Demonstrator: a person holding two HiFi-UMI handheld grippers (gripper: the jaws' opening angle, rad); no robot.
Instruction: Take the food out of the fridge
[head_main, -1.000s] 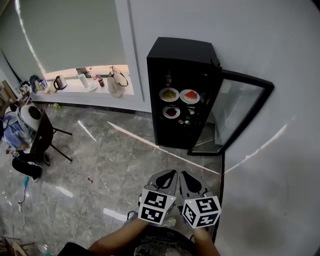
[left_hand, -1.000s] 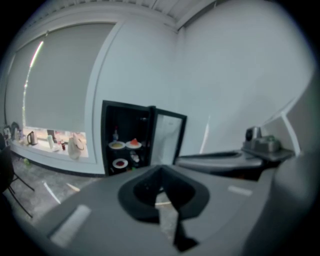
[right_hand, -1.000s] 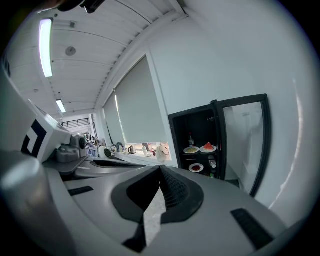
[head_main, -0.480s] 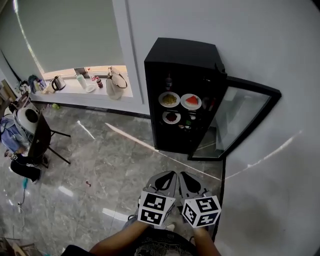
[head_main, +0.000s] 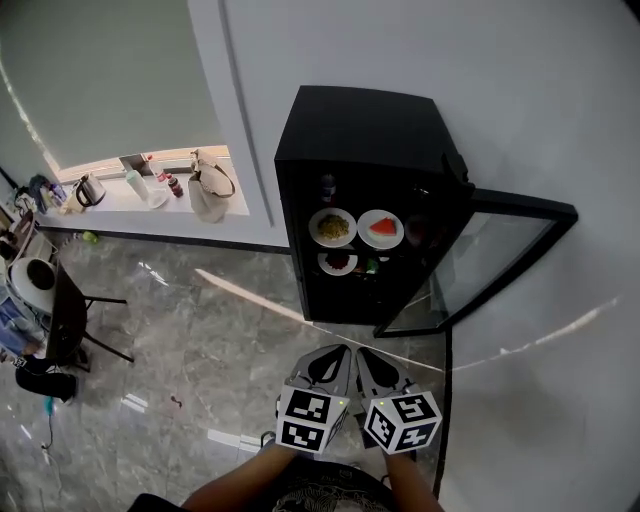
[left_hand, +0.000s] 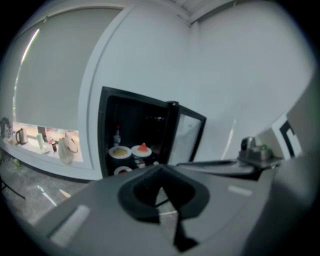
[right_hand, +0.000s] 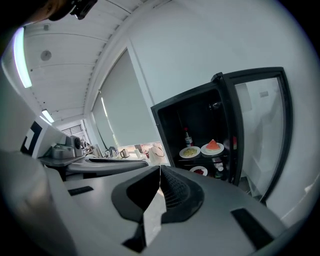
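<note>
A black fridge (head_main: 365, 140) stands against the white wall, its glass door (head_main: 495, 262) swung open to the right. Inside, a plate of yellow food (head_main: 333, 227) and a plate with a red watermelon slice (head_main: 381, 229) share one shelf. A plate of dark red food (head_main: 338, 263) sits below them and a bottle (head_main: 328, 187) above. My left gripper (head_main: 343, 351) and right gripper (head_main: 361, 353) are side by side over the floor, well short of the fridge. Both are shut and hold nothing. The plates also show past the left gripper (left_hand: 161, 170) and the right gripper (right_hand: 160, 169).
A windowsill (head_main: 120, 205) at the left carries a kettle (head_main: 88, 189), small bottles and a pale bag (head_main: 208, 186). A dark chair (head_main: 68, 312) stands at the far left. Grey marble floor (head_main: 200, 350) lies between me and the fridge; a white wall (head_main: 540, 400) runs along the right.
The fridge has grown larger and nearer in the head view as the person moved toward it. Both grippers stayed side by side and shut.
</note>
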